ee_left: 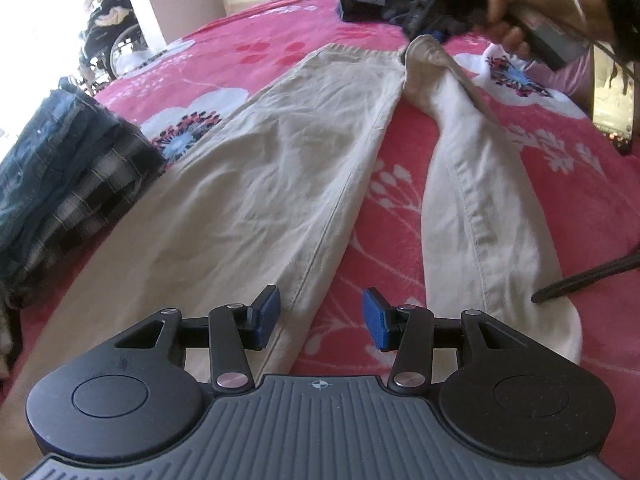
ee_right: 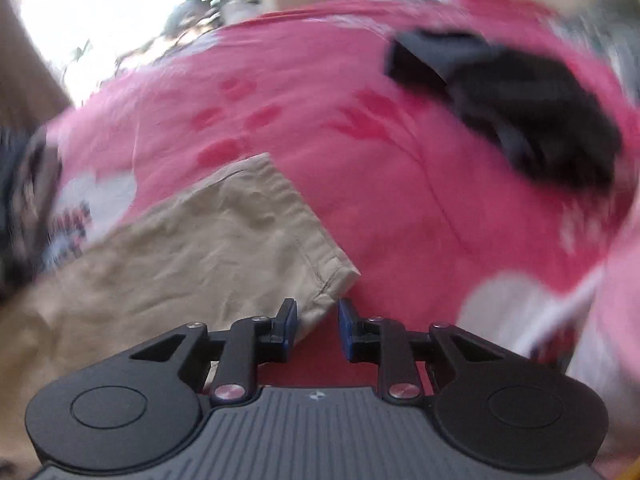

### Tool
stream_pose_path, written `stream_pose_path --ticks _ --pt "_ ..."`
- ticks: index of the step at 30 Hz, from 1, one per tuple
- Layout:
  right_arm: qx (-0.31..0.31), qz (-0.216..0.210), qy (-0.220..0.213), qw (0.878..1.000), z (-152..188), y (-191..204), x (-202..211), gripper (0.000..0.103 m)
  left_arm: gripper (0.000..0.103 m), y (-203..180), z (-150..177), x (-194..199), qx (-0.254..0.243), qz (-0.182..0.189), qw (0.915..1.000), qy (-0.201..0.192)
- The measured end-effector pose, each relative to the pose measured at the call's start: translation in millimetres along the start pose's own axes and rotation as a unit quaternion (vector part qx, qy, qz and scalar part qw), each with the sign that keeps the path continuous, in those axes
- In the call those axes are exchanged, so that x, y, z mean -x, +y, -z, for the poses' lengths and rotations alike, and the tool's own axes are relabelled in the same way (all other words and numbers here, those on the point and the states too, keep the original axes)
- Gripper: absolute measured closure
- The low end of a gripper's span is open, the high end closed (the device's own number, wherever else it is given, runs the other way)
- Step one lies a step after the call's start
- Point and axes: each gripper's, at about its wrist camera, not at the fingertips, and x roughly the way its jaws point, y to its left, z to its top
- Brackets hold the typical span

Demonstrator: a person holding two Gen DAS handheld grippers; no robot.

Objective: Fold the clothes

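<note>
Khaki trousers (ee_left: pixel 280 152) lie unfolded beside folded plaid clothes (ee_left: pixel 68 168); my left gripper (ee_left: pixel 320 316) and right gripper (ee_right: pixel 318 330) gape empty above them.

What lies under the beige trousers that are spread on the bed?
The beige trousers lie flat on a pink floral bedcover, which shows between the two legs and all around them. Whatever is directly beneath the fabric is covered and cannot be seen.

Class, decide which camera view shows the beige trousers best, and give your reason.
The left wrist view: the beige trousers lie sharp across the pink bedspread, both legs and the waistband visible. The right wrist view is motion-blurred and shows only the waistband end by the open right gripper.
</note>
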Motion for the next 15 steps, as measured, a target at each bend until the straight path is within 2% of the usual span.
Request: stream_pose_path --ticks 2,4,5,6,8,13,14,15 --pt "-0.031 -0.02 0.006 0.999 -3 -6 -3 0.065 0.057 1 1 -4 0.004 0.001 1.0 -0.001" --pt "-0.043 -0.026 0.011 0.999 -6 -8 -9 0.064 0.059 0 1 -8 0.004 -0.004 1.0 0.002" --pt "-0.037 -0.021 0.011 0.999 -7 -6 -13 0.07 0.059 -2 2 -10 0.002 -0.008 0.9999 0.005" --pt "-0.029 -0.012 0.004 0.999 -8 -3 -14 0.091 0.064 -4 3 -11 0.001 -0.013 0.9999 0.008" --pt "-0.013 0.002 -0.01 1.0 -6 0 -12 0.099 0.073 -7 4 -11 -0.001 -0.014 0.9999 0.007" --pt "0.027 0.034 -0.045 0.998 -2 7 -3 0.098 0.075 -9 11 -7 0.001 0.011 0.9999 -0.001" --pt "0.035 0.04 -0.052 0.997 -1 9 -2 0.095 0.075 -7 13 -7 0.009 0.018 0.9998 0.0" --pt "0.043 0.046 -0.059 0.996 0 10 0 0.086 0.073 -5 14 -6 0.018 0.027 0.9995 -0.001"
